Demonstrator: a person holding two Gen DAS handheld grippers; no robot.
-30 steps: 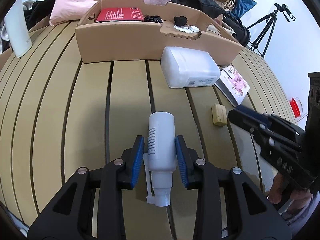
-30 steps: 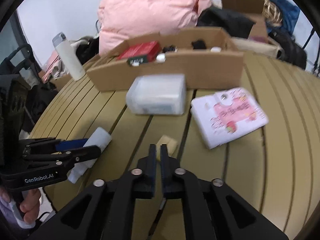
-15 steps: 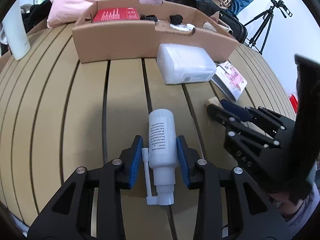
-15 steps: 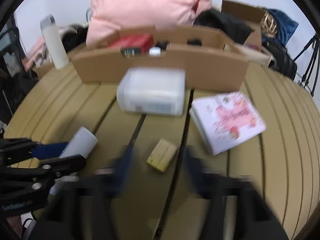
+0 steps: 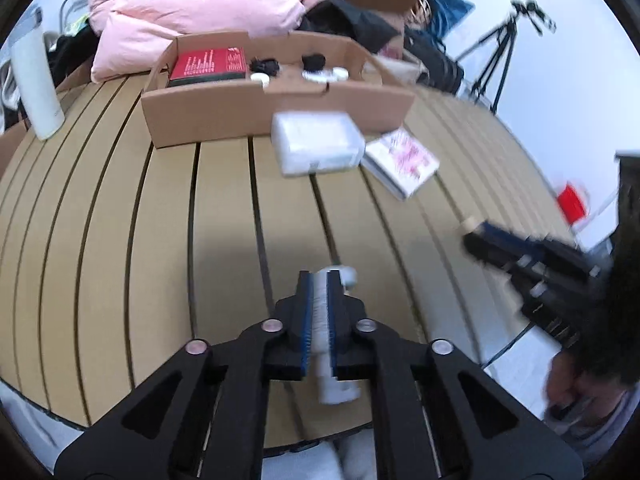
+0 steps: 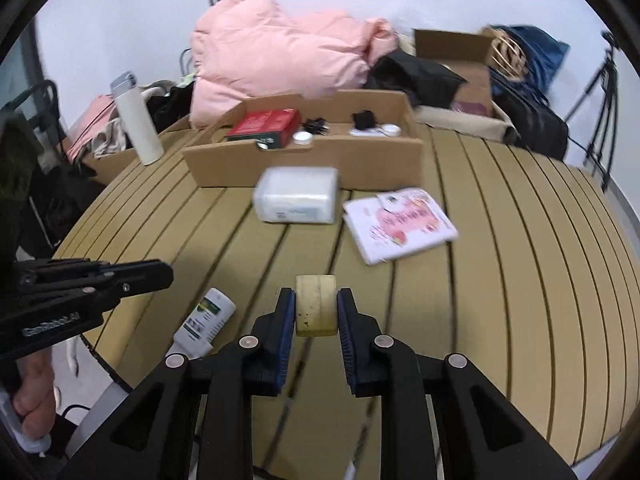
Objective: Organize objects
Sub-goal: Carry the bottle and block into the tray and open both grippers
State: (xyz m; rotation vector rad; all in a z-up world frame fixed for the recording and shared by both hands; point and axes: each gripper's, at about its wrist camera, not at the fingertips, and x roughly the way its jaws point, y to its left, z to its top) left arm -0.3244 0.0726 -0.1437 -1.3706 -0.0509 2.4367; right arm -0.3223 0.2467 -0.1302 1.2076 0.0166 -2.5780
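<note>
both picks made, nothing dropped off yet. left gripper (image 5: 318, 312) clamped narrow on white spray bottle (image 5: 330, 364), lifted off slatted table (image 5: 120, 240), nozzle end toward the camera. right gripper (image 6: 316, 312) half closed on tan soap block (image 6: 315, 310), pads touching both sides, held above the table. cardboard box (image 6: 312, 160) at far side already holding red box (image 6: 266, 126), small lids, black bits. still on the table: clear plastic container (image 6: 298, 196) just in front of box, pink booklet (image 6: 400, 224) beside it. roughly midway.

Packet (image 6: 297, 196) before box (image 6: 304, 156), beside booklet (image 6: 400, 224)
</note>
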